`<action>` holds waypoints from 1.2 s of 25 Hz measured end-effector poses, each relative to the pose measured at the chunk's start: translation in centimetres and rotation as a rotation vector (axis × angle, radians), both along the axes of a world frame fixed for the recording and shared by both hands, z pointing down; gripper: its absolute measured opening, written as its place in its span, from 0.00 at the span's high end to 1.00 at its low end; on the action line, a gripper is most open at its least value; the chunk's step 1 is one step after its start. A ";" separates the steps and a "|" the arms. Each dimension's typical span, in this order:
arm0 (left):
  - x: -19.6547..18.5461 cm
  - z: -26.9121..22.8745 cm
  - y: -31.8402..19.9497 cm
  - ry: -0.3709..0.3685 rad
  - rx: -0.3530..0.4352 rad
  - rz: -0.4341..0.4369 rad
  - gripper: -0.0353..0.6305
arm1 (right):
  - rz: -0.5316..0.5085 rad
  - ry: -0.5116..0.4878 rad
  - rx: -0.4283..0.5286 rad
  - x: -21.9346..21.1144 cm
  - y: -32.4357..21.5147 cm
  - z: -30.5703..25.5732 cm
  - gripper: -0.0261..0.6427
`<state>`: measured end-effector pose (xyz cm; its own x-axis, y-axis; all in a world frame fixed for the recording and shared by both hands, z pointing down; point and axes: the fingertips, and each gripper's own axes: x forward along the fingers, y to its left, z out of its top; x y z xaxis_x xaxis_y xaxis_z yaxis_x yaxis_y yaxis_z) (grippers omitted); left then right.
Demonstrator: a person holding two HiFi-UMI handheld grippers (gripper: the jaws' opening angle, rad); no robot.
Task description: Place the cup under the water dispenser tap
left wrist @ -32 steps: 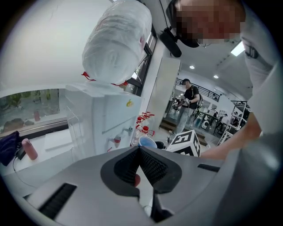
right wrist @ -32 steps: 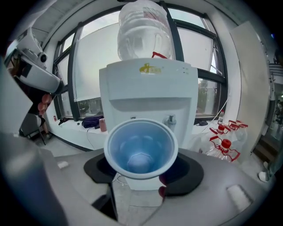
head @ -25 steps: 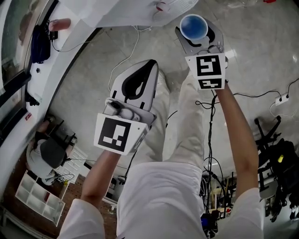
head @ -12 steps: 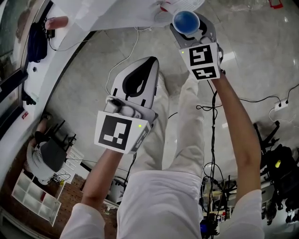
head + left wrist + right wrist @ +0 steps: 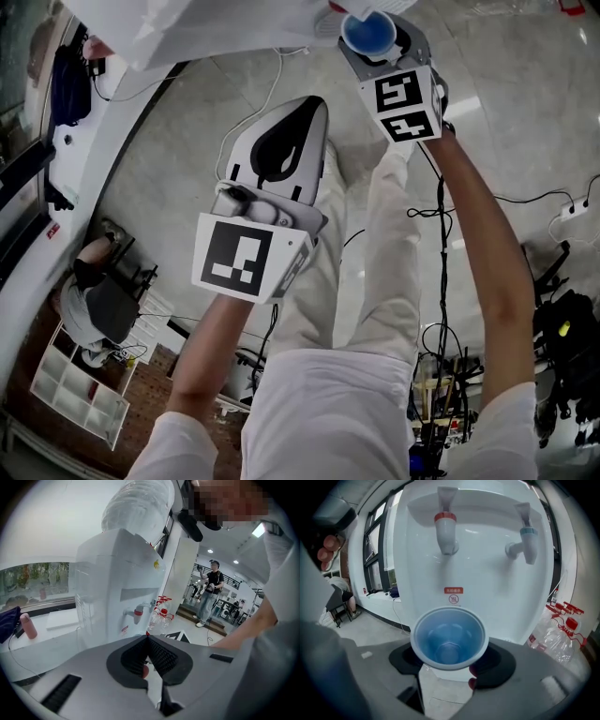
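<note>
A blue plastic cup (image 5: pixel 449 639) stands upright between the pads of my right gripper (image 5: pixel 450 663), which is shut on it. The cup hangs in front of the white water dispenser (image 5: pixel 483 581), below and slightly right of the red tap (image 5: pixel 446 527). A blue tap (image 5: pixel 526 538) is to the right. In the head view the cup (image 5: pixel 367 32) and right gripper (image 5: pixel 377 45) are at the top, at the dispenser's edge (image 5: pixel 234 23). My left gripper (image 5: pixel 298 117) is shut and empty, lower left; its view shows the dispenser (image 5: pixel 117 588).
Empty water bottles with red caps (image 5: pixel 161 616) lie on the floor right of the dispenser. A large bottle (image 5: pixel 138 503) sits on top of it. A pink bottle (image 5: pixel 29 625) stands on the white ledge at left. A person (image 5: pixel 208 592) stands far behind. Cables (image 5: pixel 525 202) run over the floor.
My right gripper has carried the cup closer to the dispenser, up and left in the head view. The left gripper has shifted only a little.
</note>
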<state>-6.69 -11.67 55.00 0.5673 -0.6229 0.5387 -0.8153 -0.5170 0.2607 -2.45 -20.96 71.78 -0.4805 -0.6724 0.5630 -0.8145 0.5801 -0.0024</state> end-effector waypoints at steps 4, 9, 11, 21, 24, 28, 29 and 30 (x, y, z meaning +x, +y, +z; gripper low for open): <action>0.0 0.5 -0.4 -0.004 0.000 0.009 0.94 | -0.003 0.007 -0.011 -0.5 -0.7 1.0 0.51; -0.1 0.6 -0.6 -0.011 0.001 0.023 0.94 | -0.014 0.012 -0.017 -1.3 -1.6 1.6 0.51; -0.1 0.7 -0.7 -0.013 0.002 0.025 0.94 | -0.014 0.013 -0.028 -1.5 -1.9 1.9 0.51; -0.2 1.1 -0.2 -0.009 -0.006 0.022 0.94 | -0.004 0.016 -0.052 -2.4 -2.7 3.1 0.51; -0.3 1.0 0.0 -0.011 0.000 0.023 0.94 | -0.002 0.026 -0.034 -2.6 -2.7 3.1 0.51; -0.7 0.7 0.2 -0.016 0.003 0.022 0.94 | 0.009 0.026 -0.027 -2.5 -2.6 3.0 0.51; -0.8 0.7 0.2 -0.017 0.003 0.021 0.94 | 0.014 0.023 -0.028 -2.5 -2.6 2.9 0.50; -0.9 0.6 0.3 -0.018 0.003 0.020 0.94 | 0.018 0.021 -0.028 -2.4 -2.6 2.9 0.49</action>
<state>-7.58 -11.40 55.64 0.5701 -0.6134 0.5466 -0.8092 -0.5342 0.2445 -4.85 -23.60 74.72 -0.4563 -0.6643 0.5921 -0.8247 0.5656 -0.0010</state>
